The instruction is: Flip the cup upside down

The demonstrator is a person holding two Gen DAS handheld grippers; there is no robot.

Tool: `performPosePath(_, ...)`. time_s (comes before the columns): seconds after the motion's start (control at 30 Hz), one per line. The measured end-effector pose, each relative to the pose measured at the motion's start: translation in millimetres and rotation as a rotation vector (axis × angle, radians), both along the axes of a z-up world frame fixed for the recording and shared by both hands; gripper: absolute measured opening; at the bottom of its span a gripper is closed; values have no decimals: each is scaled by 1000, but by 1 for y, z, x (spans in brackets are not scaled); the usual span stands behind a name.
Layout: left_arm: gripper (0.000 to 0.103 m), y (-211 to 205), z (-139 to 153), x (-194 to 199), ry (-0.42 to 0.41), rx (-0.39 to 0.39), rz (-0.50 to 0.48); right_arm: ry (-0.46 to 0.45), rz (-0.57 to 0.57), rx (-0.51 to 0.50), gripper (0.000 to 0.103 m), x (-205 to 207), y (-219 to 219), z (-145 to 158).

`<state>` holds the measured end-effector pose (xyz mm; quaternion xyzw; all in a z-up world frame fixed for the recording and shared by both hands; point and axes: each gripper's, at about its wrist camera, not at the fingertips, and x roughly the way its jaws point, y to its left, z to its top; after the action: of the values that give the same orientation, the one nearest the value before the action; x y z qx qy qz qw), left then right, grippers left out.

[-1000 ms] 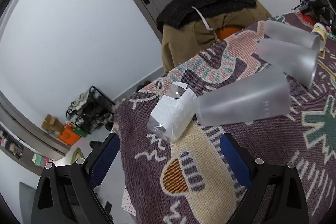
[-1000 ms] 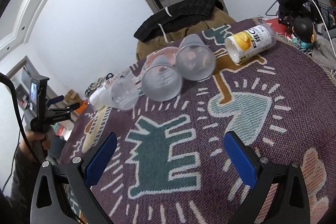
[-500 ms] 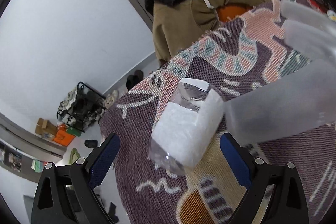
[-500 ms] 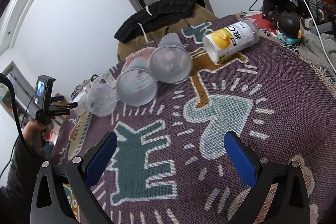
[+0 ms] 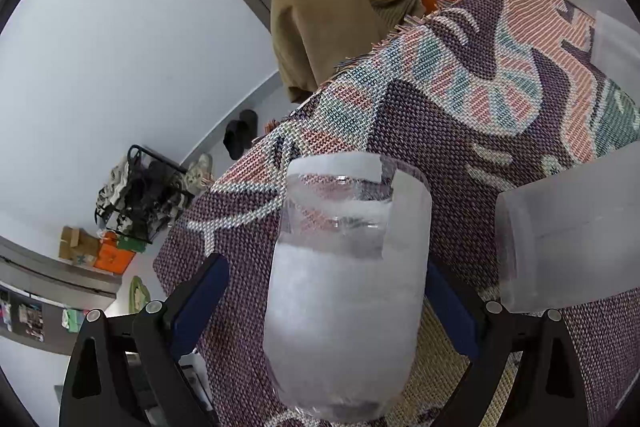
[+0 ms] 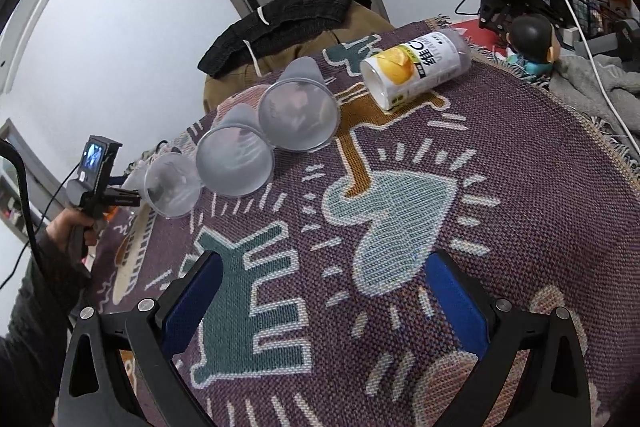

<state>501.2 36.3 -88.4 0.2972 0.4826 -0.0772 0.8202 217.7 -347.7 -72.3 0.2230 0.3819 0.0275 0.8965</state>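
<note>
A clear cup with a white paper label [image 5: 344,299] lies on its side on the patterned rug [image 5: 460,115] near the table's left edge. In the left wrist view it fills the space between my left gripper's [image 5: 320,291] open blue fingers [image 5: 200,291], not clamped. In the right wrist view the left gripper [image 6: 120,201] reaches in behind a frosted cup [image 6: 172,187], which hides the labelled cup. My right gripper [image 6: 320,291] is open and empty above the rug [image 6: 500,187].
Three frosted cups lie on their sides in a row [image 6: 236,163] [image 6: 298,117]. A yellow-labelled can [image 6: 416,67] lies further back. A chair with a dark jacket [image 6: 288,15] stands behind the table. Toys and cables [image 6: 532,35] sit at the right.
My left gripper has moved forward to the labelled cup, which now sits between its fingers. The right gripper has shifted slightly back and right, still empty.
</note>
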Motion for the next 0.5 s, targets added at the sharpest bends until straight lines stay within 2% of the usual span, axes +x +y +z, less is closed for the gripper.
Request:
performPosePath(0.03,95,1,0,0,9,-7,10,3,-4,5,102,-1,-1,-1)
performPosePath(0.13,67,5,1,2,62,-33,64,8,-8,21,102,-5,-4,-4)
performPosePath(0.5,66,18,44,-33,9,-113,184,-33,40,67,102,-21,1,-1)
